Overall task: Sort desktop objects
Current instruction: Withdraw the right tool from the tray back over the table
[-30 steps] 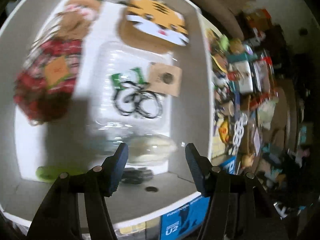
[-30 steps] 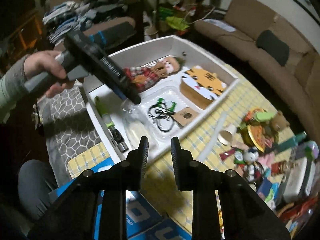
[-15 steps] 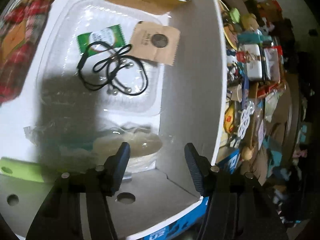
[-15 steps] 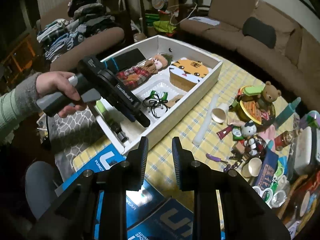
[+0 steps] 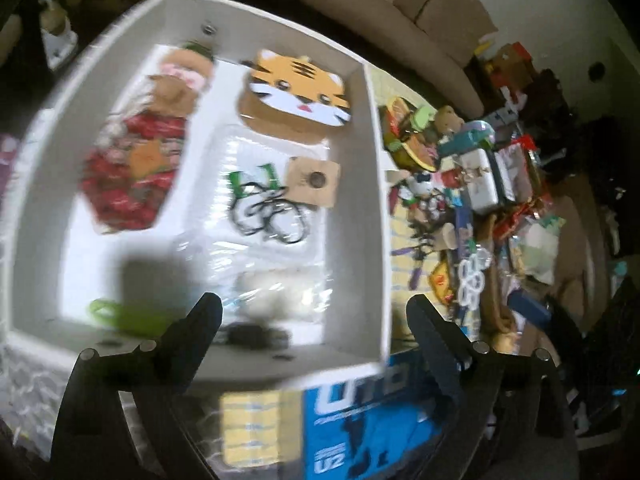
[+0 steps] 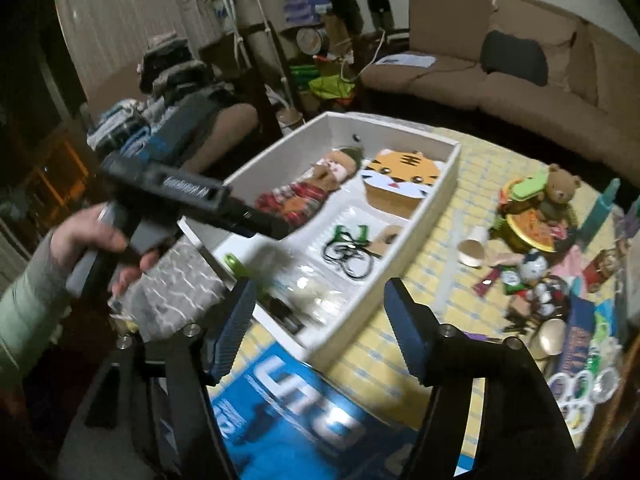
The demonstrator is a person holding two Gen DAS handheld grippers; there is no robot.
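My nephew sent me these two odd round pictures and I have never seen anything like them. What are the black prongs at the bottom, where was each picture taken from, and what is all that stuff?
No robot here: a person holds a hand-held claw in each hand, with a wide-angle camera on each looking along its two fingers. One picture is from the left claw, the other from the right claw. The right view also shows the person's left hand gripping the other tool. Both claws are open and hold nothing. In the white box lie a doll, a tiger case, black cords and a green pen. Beside the box, on the yellow checked cloth, sit loose toys, including a teddy bear.
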